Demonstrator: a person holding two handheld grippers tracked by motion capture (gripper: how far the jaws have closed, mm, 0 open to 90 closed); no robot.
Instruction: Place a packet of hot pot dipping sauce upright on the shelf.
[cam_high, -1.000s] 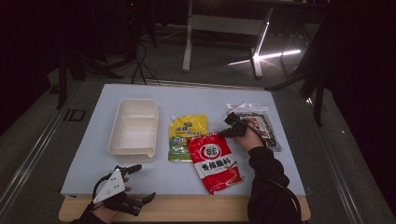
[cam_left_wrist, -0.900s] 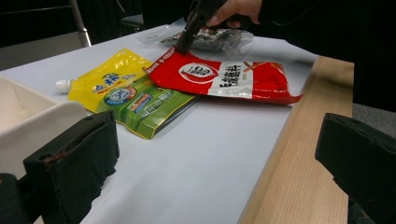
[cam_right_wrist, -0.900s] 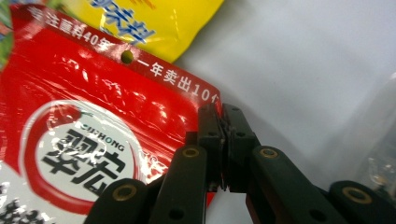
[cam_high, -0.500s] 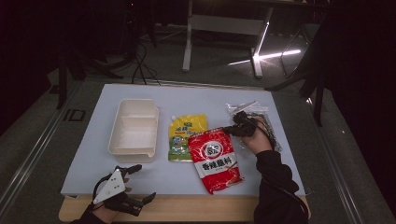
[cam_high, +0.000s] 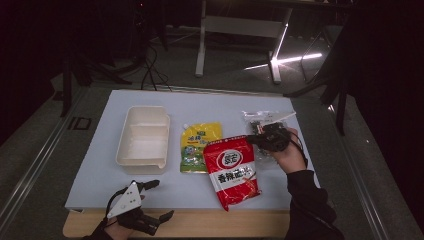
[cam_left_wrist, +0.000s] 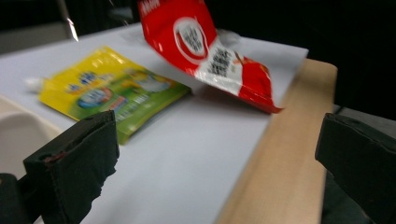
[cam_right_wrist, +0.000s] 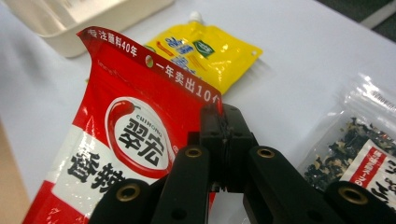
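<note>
Gripping the upper right corner of the red pouch (cam_right_wrist: 135, 140), the right gripper (cam_right_wrist: 223, 122) has its jaws pressed together on the thin edge, so the pouch hangs tilted: its top is lifted off the white mat (cam_high: 320, 185) while, in the left gripper view, the bottom end seems to rest near the wooden table edge (cam_left_wrist: 275, 154). I judge this corner hold is chosen because the flat pouch gives no other easy place to pinch. In the high view the pouch sits near the middle of the mat, and the yellow pouch (cam_high: 199, 146) lies flat just beside it at 9 o'clock. The white tray (cam_high: 142, 136) stands further at 9 o'clock, maybe the goal for the pouches. A clear bag of dried food (cam_high: 262, 120) lies at 1 o'clock from the red pouch, partly under the right hand (cam_high: 290, 156).

The right forearm comes from 5 o'clock, wrist bent toward the pouch. The left gripper (cam_high: 145, 202) waits at the near mat edge, jaws wide apart and empty, pointing toward 2 o'clock.
</note>
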